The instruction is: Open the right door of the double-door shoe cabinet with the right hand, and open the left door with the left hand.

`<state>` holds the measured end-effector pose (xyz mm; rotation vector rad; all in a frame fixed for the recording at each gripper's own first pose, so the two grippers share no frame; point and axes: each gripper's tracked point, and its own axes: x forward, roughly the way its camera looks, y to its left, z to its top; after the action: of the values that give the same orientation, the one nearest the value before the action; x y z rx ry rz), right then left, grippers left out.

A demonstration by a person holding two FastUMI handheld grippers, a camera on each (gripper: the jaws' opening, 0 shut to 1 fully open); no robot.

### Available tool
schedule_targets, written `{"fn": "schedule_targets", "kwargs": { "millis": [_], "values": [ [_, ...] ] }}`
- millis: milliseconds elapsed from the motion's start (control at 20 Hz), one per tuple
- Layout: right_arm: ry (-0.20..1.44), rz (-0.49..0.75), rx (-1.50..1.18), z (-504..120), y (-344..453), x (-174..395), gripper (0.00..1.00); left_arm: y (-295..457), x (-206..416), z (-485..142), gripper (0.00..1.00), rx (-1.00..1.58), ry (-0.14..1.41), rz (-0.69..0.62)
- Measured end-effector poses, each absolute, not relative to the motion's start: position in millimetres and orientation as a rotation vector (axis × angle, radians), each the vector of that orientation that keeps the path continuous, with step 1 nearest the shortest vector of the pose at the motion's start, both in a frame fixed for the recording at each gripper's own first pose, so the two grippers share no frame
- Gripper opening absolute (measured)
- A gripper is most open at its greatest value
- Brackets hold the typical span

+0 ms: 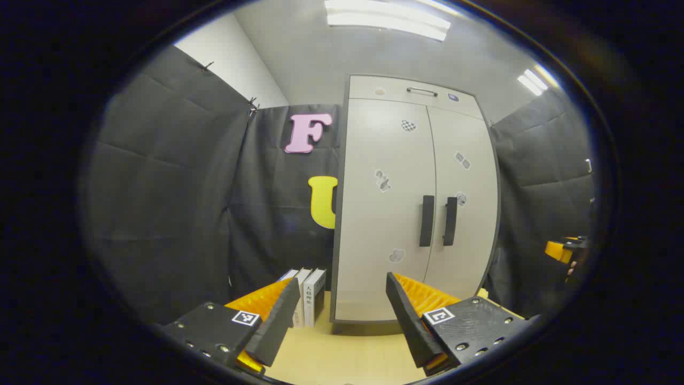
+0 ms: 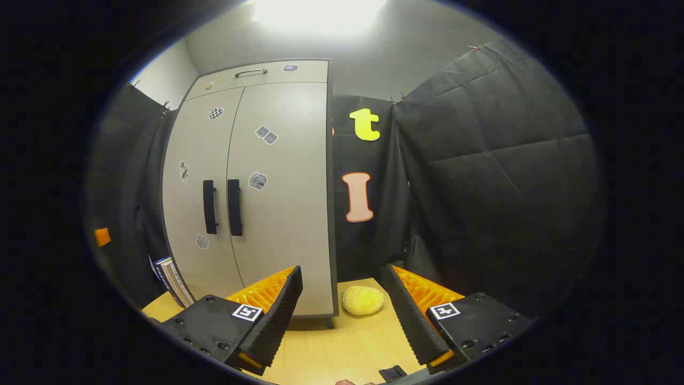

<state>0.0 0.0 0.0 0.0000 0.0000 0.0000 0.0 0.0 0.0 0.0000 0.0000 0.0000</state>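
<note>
A pale double-door shoe cabinet (image 1: 385, 214) (image 2: 283, 203) stands upright on a wooden table, both doors closed. Two dark vertical handles sit side by side at the middle seam: the left door handle (image 1: 426, 221) (image 2: 209, 206) and the right door handle (image 1: 450, 221) (image 2: 234, 207). My left gripper (image 1: 342, 299) is open, well short of the cabinet and low in front of its left door. My right gripper (image 2: 342, 291) is open too, pointing past the cabinet's right edge, away from the handles. The other gripper (image 1: 561, 248) shows at the far right of the left gripper view.
Several books (image 1: 309, 297) (image 2: 171, 275) stand against the cabinet's left side. A yellow sponge-like lump (image 2: 363, 300) lies on the table (image 2: 342, 342) by the cabinet's right corner. A drawer with a metal handle (image 1: 422, 91) tops the cabinet. Black cloth walls close in on both sides.
</note>
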Motion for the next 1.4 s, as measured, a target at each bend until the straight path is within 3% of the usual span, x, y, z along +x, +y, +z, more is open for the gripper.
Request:
{"fn": "schedule_targets", "kwargs": {
  "millis": [500,1400],
  "values": [
    [0.019,0.039,-0.003,-4,23,3,0.98,-4,3,-9,0.95,0.029,-0.009,-0.023],
    [0.002,0.178,0.011,51,98,44,0.98,-7,-17,-28,0.95,0.046,0.019,-0.034]
  ]
}}
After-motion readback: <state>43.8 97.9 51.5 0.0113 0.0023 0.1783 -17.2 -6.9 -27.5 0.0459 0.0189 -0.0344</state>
